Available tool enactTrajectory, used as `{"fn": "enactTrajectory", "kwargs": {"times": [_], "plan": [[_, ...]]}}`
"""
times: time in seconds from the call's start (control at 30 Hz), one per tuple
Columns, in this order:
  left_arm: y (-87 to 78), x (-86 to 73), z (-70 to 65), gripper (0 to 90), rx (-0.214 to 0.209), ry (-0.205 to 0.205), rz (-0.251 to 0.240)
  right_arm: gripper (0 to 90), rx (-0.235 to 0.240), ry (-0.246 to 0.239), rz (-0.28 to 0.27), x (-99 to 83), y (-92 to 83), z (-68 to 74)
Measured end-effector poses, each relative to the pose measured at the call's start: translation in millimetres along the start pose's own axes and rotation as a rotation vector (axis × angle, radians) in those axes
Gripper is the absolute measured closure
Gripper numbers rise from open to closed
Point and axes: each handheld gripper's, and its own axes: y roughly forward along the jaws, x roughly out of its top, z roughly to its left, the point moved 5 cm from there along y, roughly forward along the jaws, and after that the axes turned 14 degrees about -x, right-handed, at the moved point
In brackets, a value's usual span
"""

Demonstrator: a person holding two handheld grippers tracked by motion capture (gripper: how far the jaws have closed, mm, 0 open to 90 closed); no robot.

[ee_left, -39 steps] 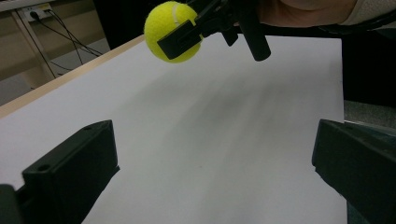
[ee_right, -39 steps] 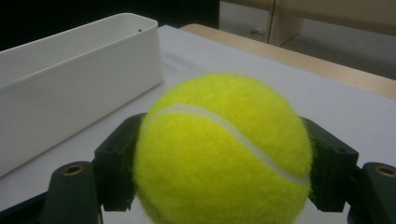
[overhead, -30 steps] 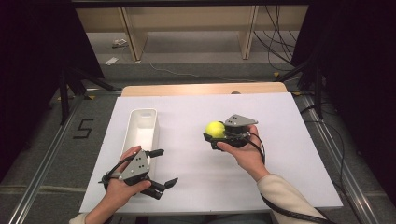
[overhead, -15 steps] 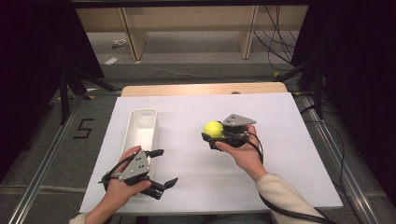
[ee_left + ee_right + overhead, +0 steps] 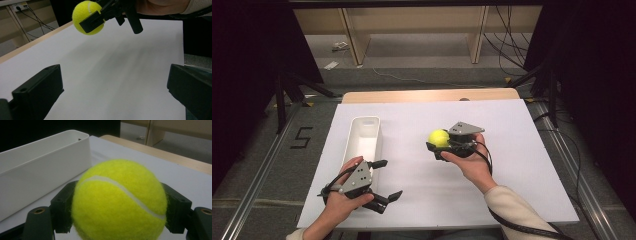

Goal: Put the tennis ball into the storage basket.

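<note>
A yellow tennis ball (image 5: 439,138) is clamped between the jaws of my right gripper (image 5: 437,145), held a little above the white table top near its middle. In the right gripper view the ball (image 5: 119,200) sits large between both black jaws, with the white bin (image 5: 37,167) to its left. My left gripper (image 5: 386,180) rests near the front left of the table, open with nothing between its jaws. In the left gripper view the ball (image 5: 86,15) and the other gripper's jaw appear at the top, above bare white surface.
A long white bin (image 5: 363,140) stands on the left half of the white board (image 5: 522,165), just beyond my left hand. A wooden table edge (image 5: 412,96) runs behind the board. Shelving legs and cables stand on the floor beyond.
My right gripper with the ball has shifted very slightly; the left gripper has stayed where it was.
</note>
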Motion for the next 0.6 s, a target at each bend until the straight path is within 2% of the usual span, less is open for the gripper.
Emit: {"fn": "enactTrajectory", "kwargs": {"times": [0.6], "plan": [[-0.2, 0.1, -0.1, 0.0, 0.000, 0.000, -0.001, 26.6, 0.010, 0.000, 0.001, 1.2, 3.0, 4.4]]}}
